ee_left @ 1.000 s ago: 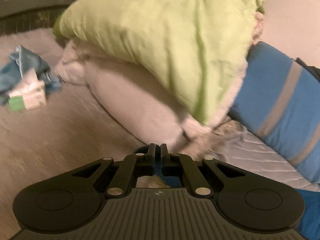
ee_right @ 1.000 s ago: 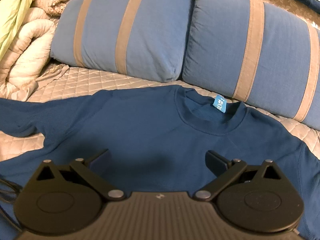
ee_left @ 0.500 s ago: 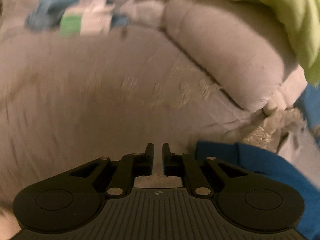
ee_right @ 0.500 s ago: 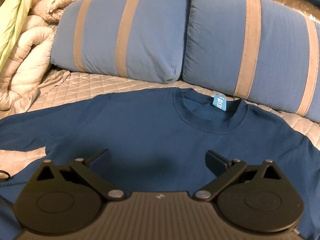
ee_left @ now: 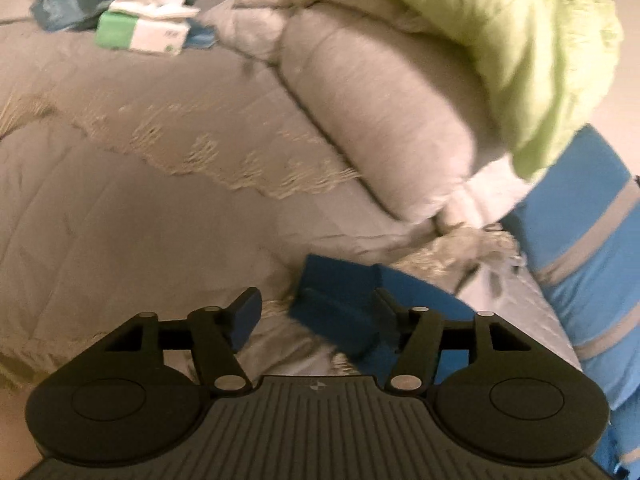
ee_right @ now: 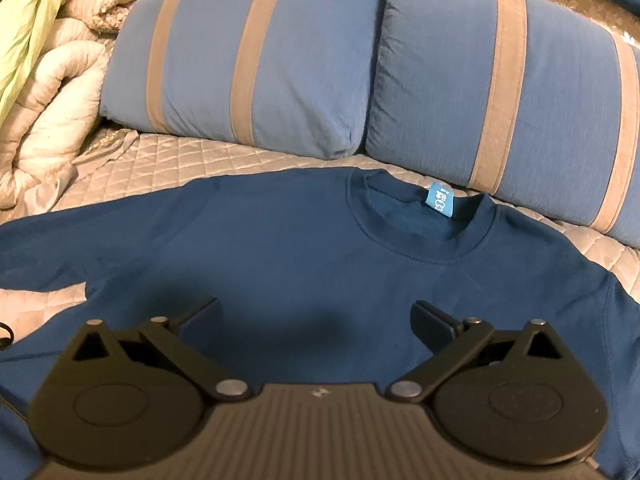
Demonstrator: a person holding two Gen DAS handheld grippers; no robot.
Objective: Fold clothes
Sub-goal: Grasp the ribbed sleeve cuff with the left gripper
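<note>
In the left wrist view, the left gripper (ee_left: 316,312) is opening its jaws, the dark blue sweatshirt's cuff (ee_left: 340,300) lying between them, unpinched, near the rolled beige quilt (ee_left: 384,120). In the right wrist view, the right gripper (ee_right: 316,316) is hovering released over the dark blue cotton sweatshirt (ee_right: 304,248), which is lying flat before two blue striped pillows (ee_right: 256,68).

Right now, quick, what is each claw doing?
Left claw: opening, with the cuff of the dark blue sweatshirt sleeve between its jaws, not pinched.
Right claw: open, holding nothing.
</note>
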